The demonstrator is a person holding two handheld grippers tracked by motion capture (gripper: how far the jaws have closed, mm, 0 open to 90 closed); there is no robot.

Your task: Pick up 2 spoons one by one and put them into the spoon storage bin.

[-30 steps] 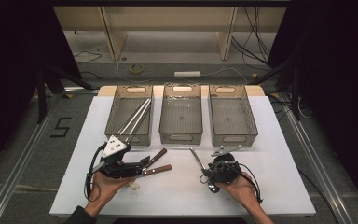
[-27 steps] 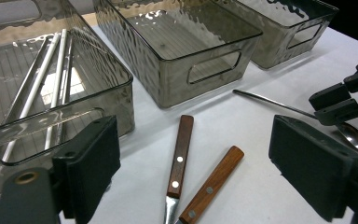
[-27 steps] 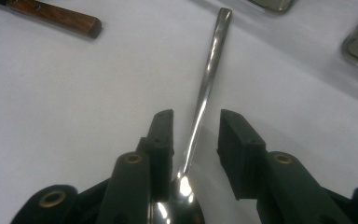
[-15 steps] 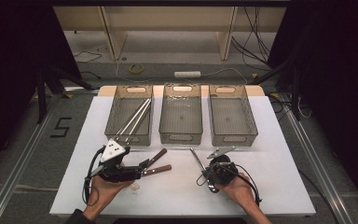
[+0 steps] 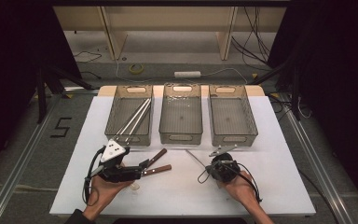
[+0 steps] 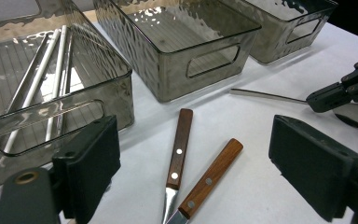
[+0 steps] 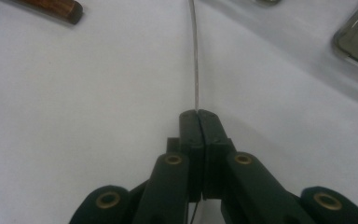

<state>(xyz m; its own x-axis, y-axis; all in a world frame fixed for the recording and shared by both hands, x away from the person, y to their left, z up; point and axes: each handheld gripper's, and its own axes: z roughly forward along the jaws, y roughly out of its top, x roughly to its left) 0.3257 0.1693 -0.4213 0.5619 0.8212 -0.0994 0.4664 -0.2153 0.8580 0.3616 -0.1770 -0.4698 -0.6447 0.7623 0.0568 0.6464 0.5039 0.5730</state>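
Observation:
A slim metal utensil (image 5: 195, 159) lies on the white table (image 5: 270, 186) in front of the middle bin. My right gripper (image 5: 207, 173) has just been closing and is now shut on its thin shaft (image 7: 196, 56), which runs out from between the jaws (image 7: 199, 114). Two wooden-handled knives (image 5: 157, 163) lie side by side left of it. My left gripper (image 5: 143, 166) rests low by their blades, open, with the handles (image 6: 179, 144) between its wide pads (image 6: 93, 163). In the left gripper view the right gripper (image 6: 324, 100) pinches the shaft (image 6: 265, 95).
Three smoky clear bins stand in a row at the back. The left bin (image 5: 129, 140) holds several long metal rods (image 5: 135, 116); the middle bin (image 5: 181, 138) and right bin (image 5: 232, 139) look bare. The table's front edge is just behind both hands.
The right gripper's jaws have closed onto the metal utensil's shaft. Both hands have stayed where they were, and the knives have not moved.

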